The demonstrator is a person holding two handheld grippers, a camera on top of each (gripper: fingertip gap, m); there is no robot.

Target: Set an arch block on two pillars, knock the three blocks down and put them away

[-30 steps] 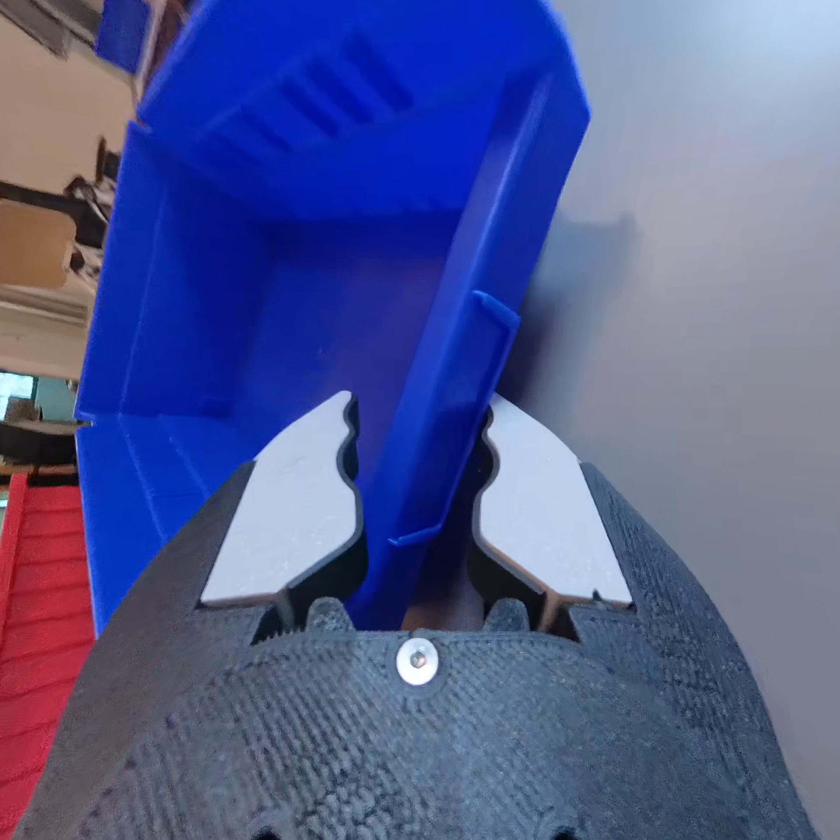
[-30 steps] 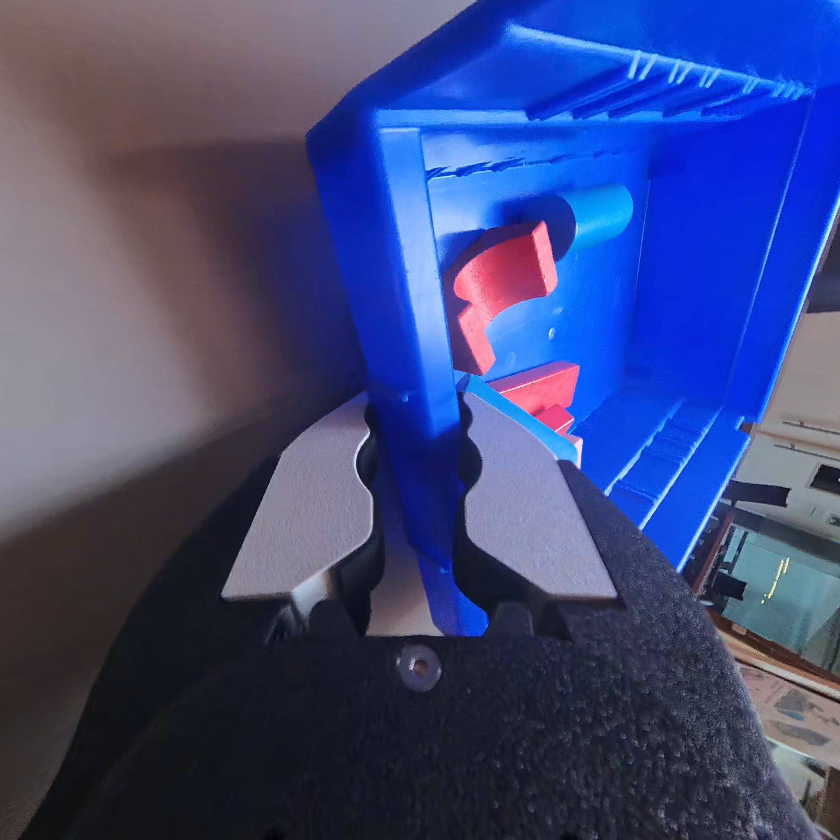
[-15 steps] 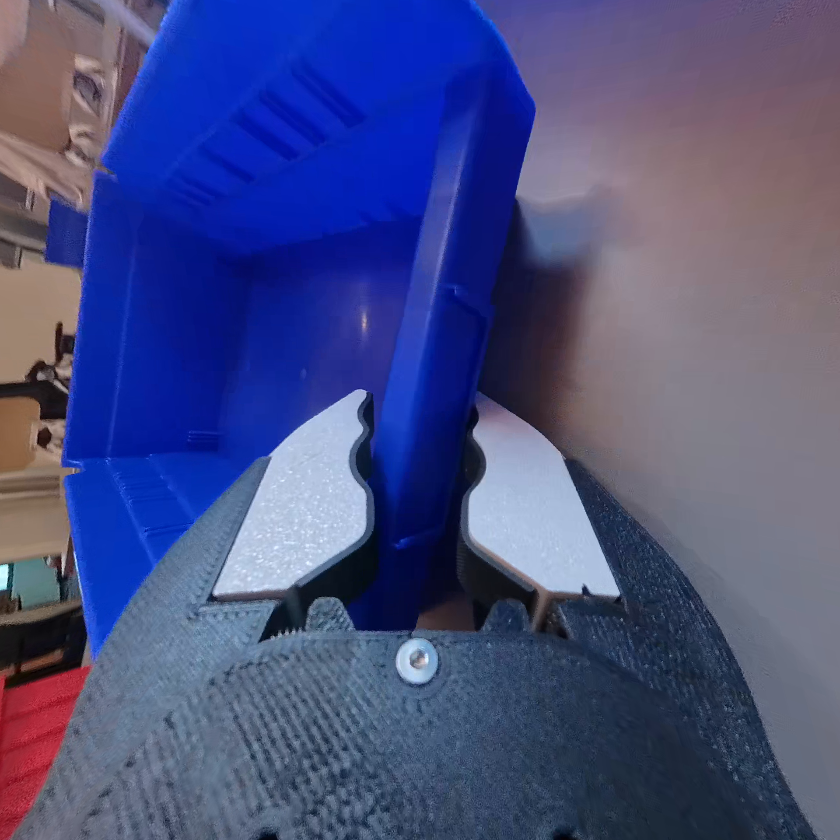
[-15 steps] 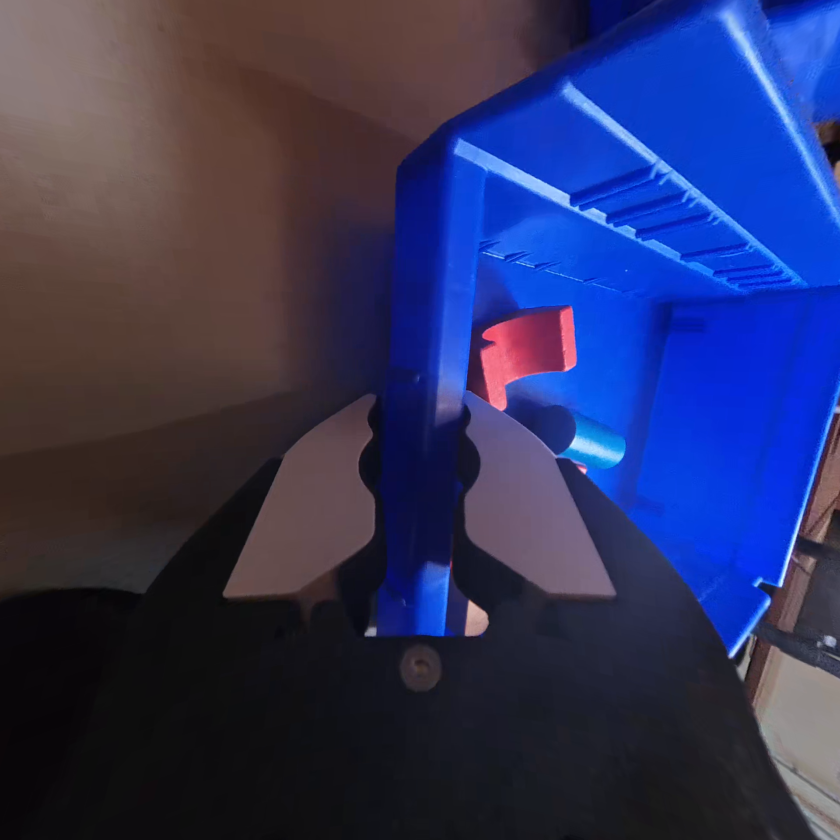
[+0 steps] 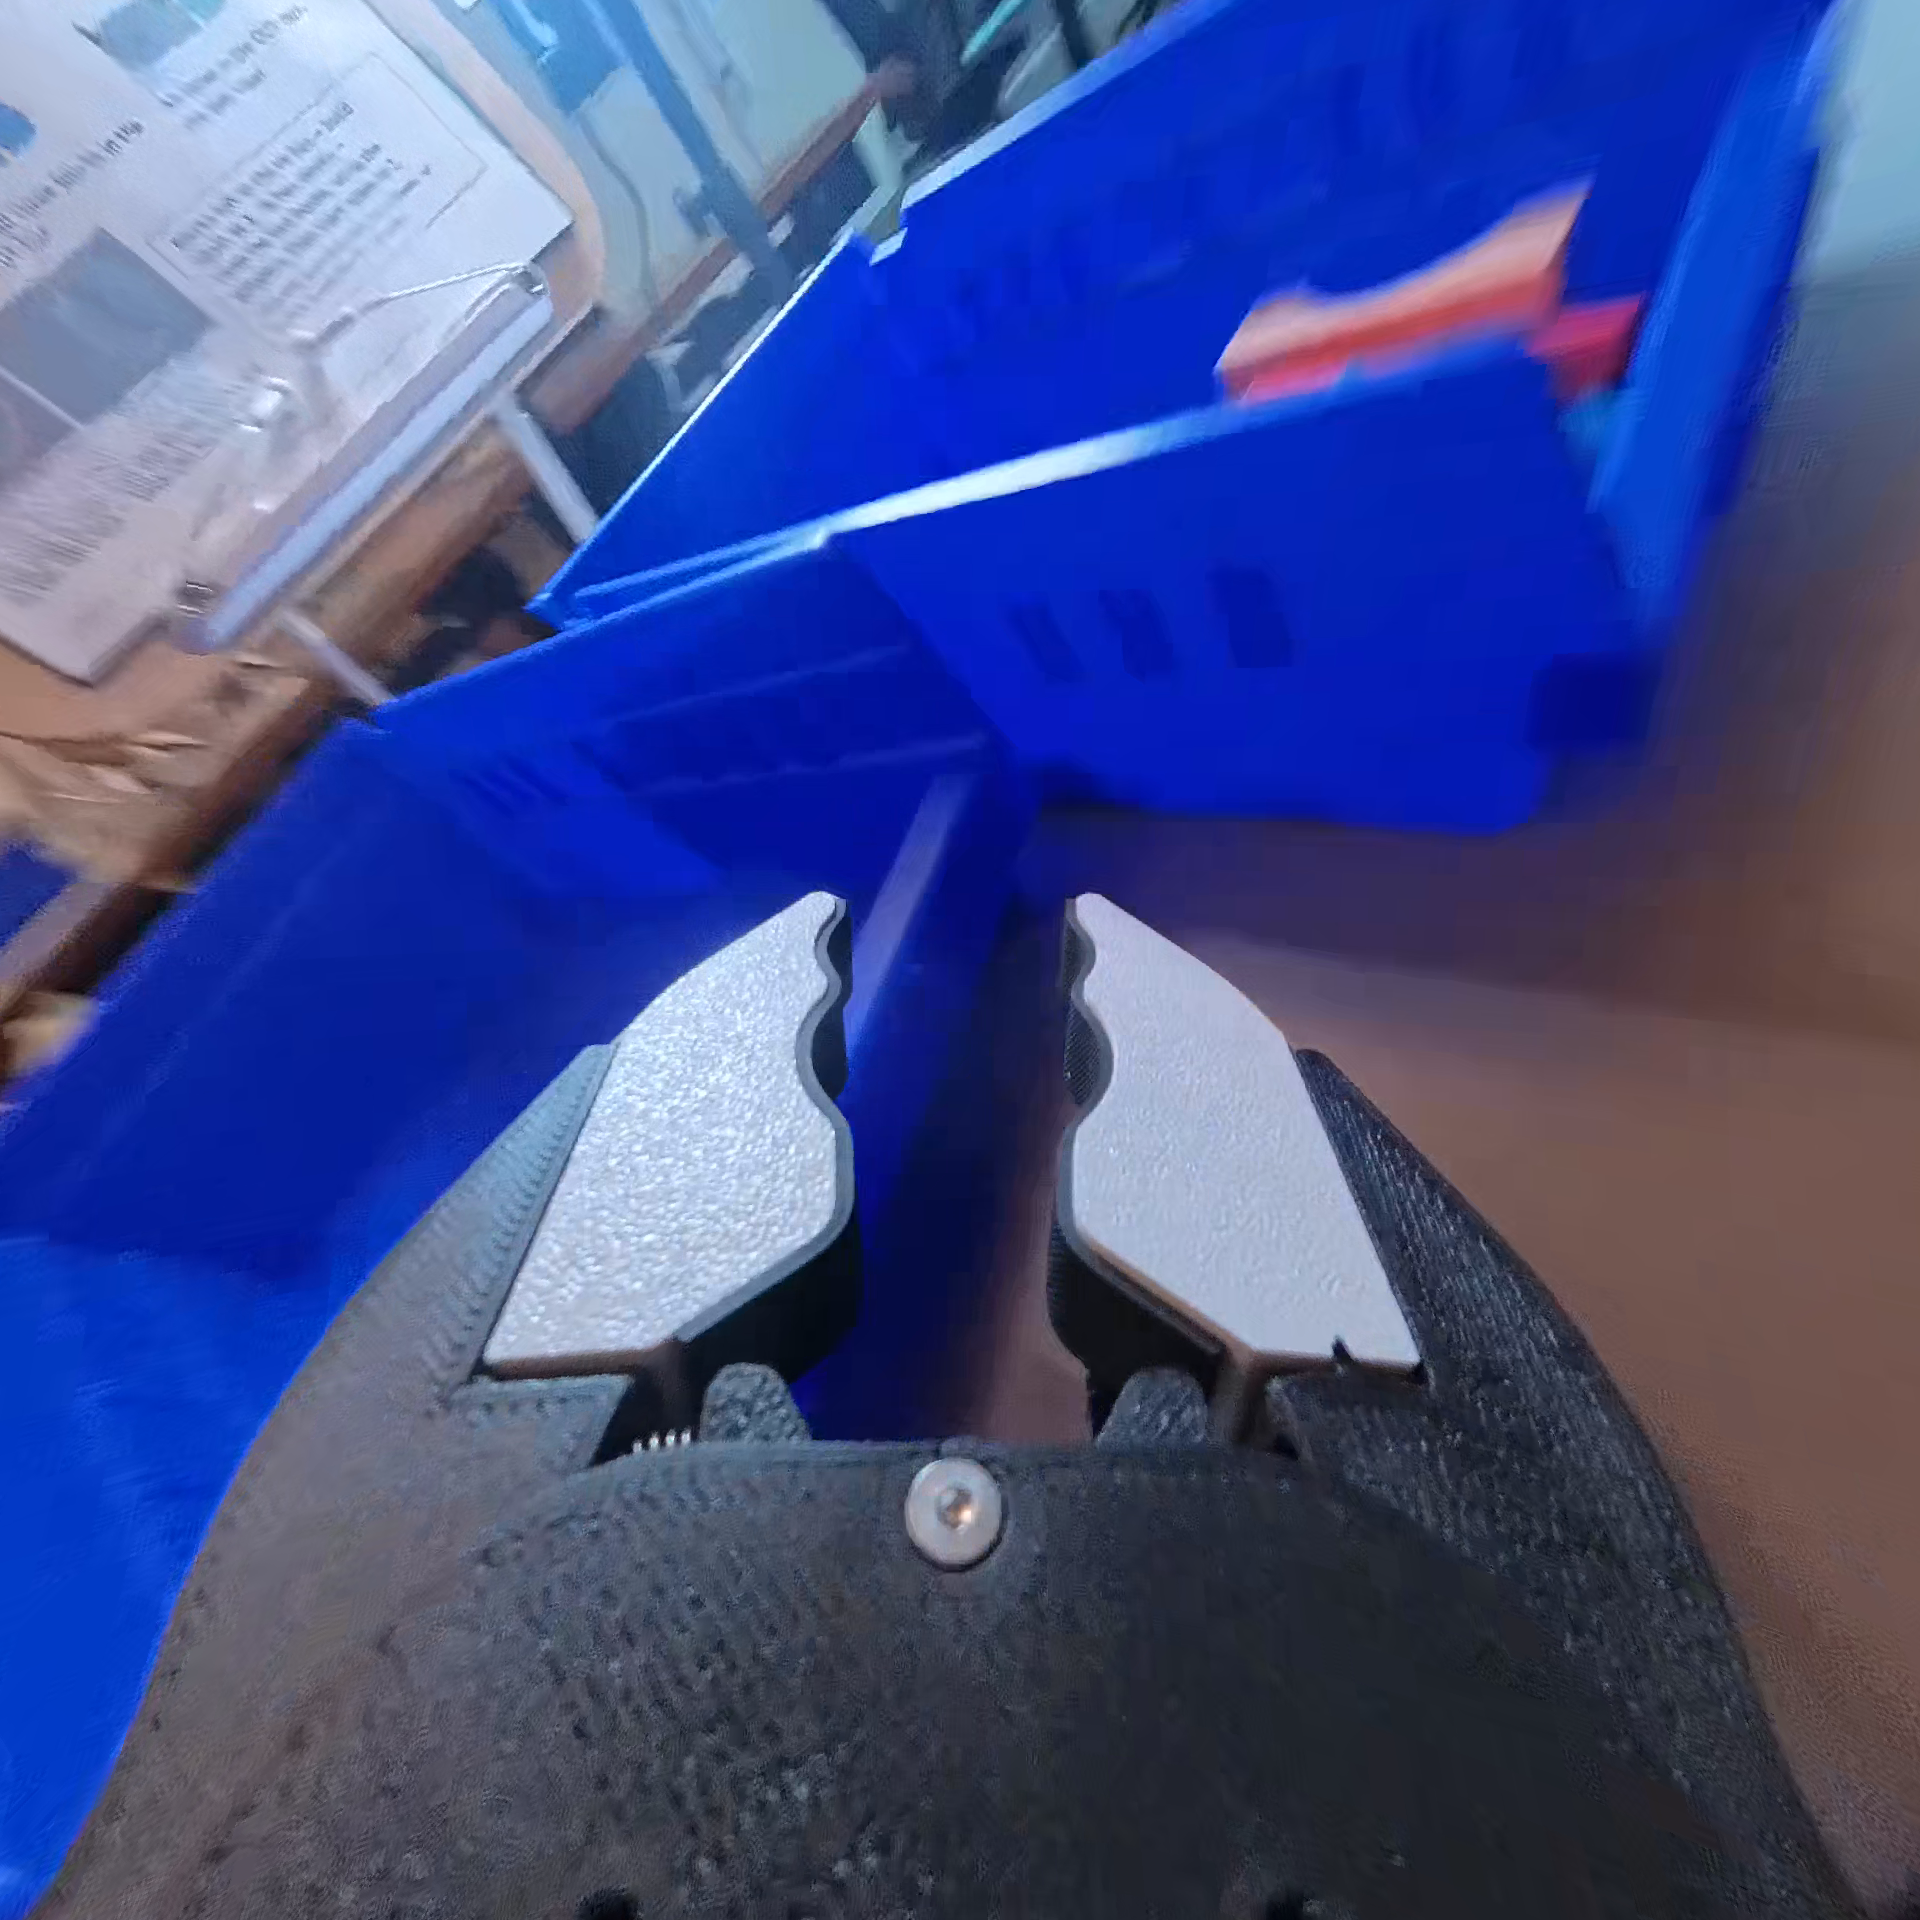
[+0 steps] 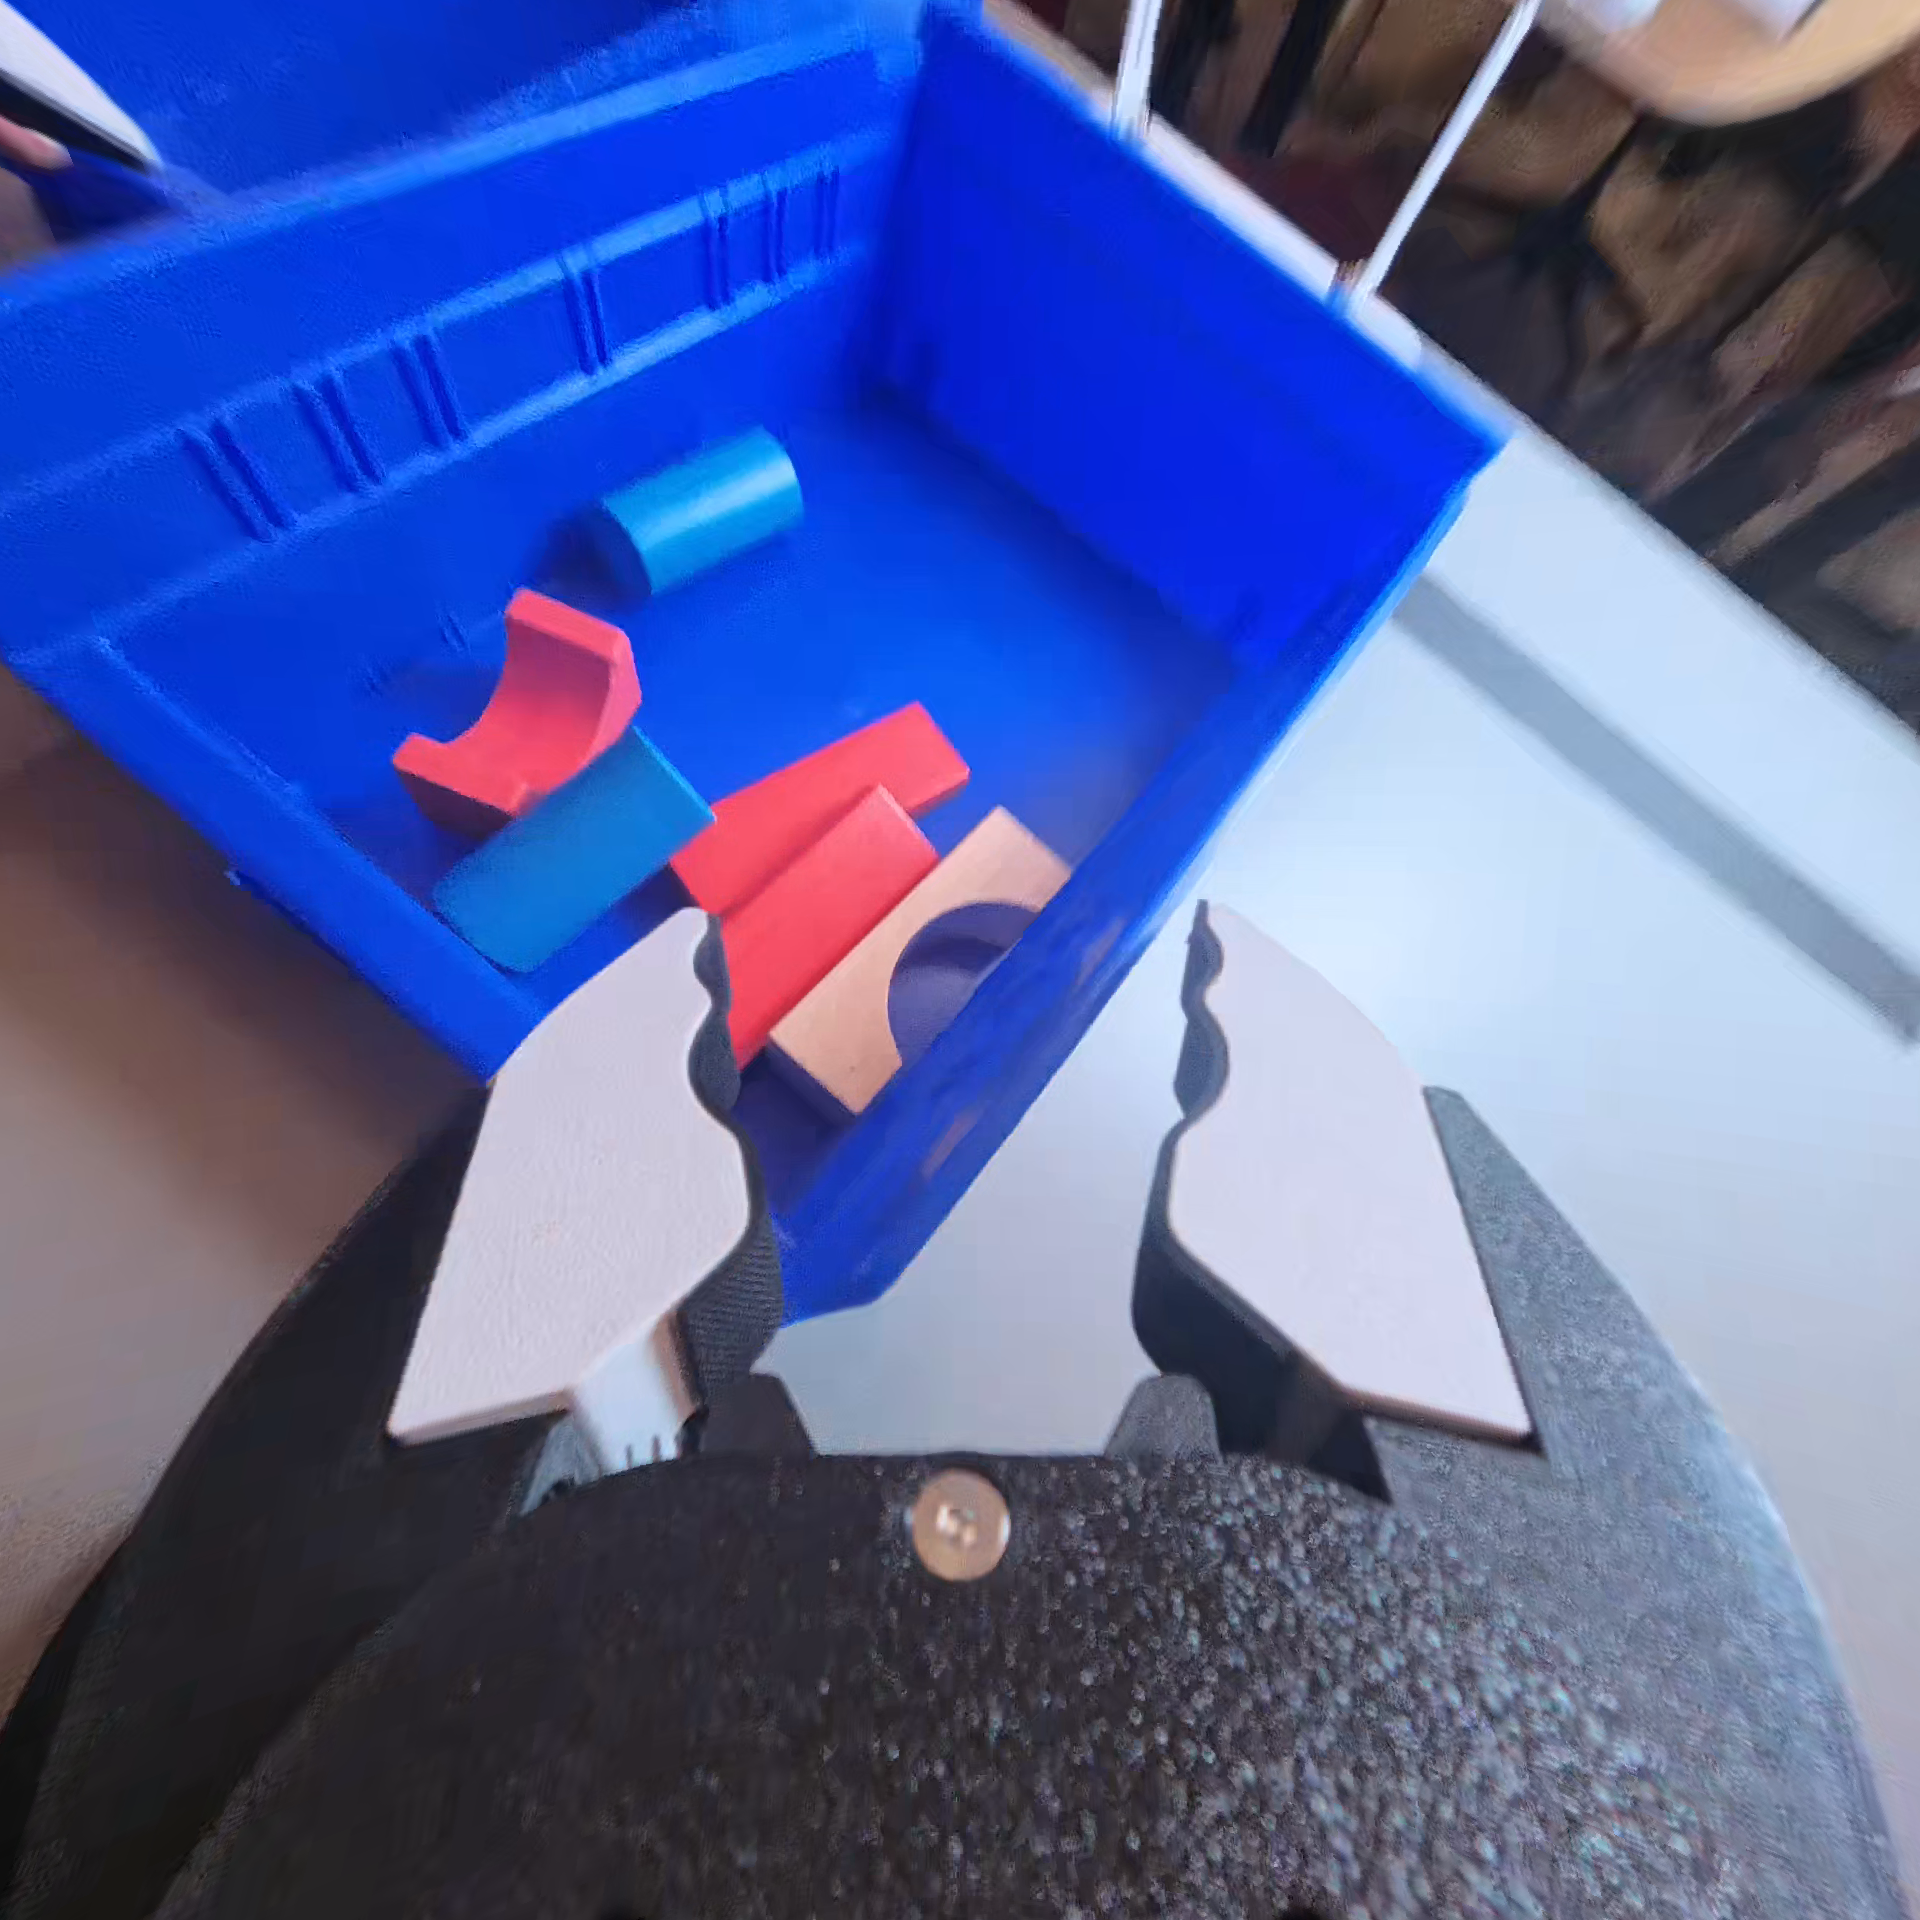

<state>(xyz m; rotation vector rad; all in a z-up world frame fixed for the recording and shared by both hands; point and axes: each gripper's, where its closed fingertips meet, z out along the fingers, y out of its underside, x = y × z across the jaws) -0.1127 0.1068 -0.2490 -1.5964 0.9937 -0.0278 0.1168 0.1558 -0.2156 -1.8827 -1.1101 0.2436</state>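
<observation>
A blue bin [image 6: 1143, 312] stands on the table and holds several blocks: a red arch [image 6: 530, 707], a blue cylinder [image 6: 707, 509], a blue block [image 6: 571, 862], two red blocks [image 6: 821, 821] and a plain wooden arch [image 6: 997, 873]. My right gripper [image 6: 953, 920] is open, with the bin's near corner between its fingers, not gripped. My left gripper [image 5: 956, 904] is shut on the wall of a second blue bin [image 5: 312, 1039]. The bin with the blocks [image 5: 1299, 644] lies just beyond it, with blurred red blocks [image 5: 1403, 312] showing inside.
The pale table top [image 6: 1507, 935] stretches right of the bin, crossed by a dark stripe [image 6: 1662, 810]. Beyond the table edge are a clear stand holding printed sheets [image 5: 260, 312], thin metal legs [image 6: 1434, 156] and dark clutter. The second bin shows at the upper left [image 6: 416, 83].
My right gripper has opened and let go of the bin's wall; that bin now stands level, its blocks settled on its floor. My left gripper stays shut on the other bin and has swung round.
</observation>
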